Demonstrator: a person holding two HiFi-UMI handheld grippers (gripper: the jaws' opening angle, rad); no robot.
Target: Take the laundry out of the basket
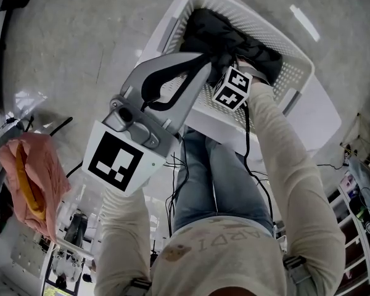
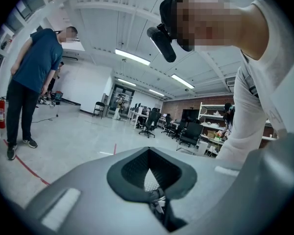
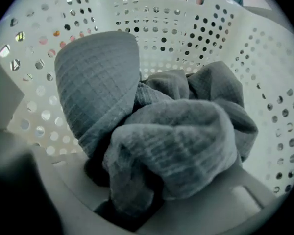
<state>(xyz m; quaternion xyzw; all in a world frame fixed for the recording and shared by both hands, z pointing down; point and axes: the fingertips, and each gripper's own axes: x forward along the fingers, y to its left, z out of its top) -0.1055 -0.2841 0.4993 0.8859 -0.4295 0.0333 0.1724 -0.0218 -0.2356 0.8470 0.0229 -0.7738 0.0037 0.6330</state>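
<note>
the white perforated basket (image 1: 296,49) stands on the grey floor (image 1: 68,48), in front of the person's legs in blue jeans (image 1: 216,177). the laundry (image 1: 234,37), a dark grey cloth with a woven grid pattern, lies crumpled inside the basket, toward its far side in the head view. the right gripper (image 1: 226,63) reaches down into the basket, and its marker cube (image 1: 234,88) shows just above the near rim. in the right gripper view the fingers of the right gripper (image 3: 137,204) are clamped on a thick fold of the laundry (image 3: 186,131). the cloth bulges out of the gap between them, and one corner of it stands up at the left against the basket wall (image 3: 196,23). the left gripper (image 1: 200,65) is held above the near part of the basket, apart from the cloth, with its big marker toward the camera. in the left gripper view the fingers of the left gripper (image 2: 147,152) are together at the tips with nothing between them, and a piece of the basket wall shows through the opening behind the tips. the same view shows a person in a blue shirt (image 2: 34,77) standing at the left by a red line (image 2: 32,171) on the floor, with office chairs (image 2: 149,124) far behind. at the left edge of the head view a pink cloth (image 1: 40,177) with a yellow part hangs over a stand.
</note>
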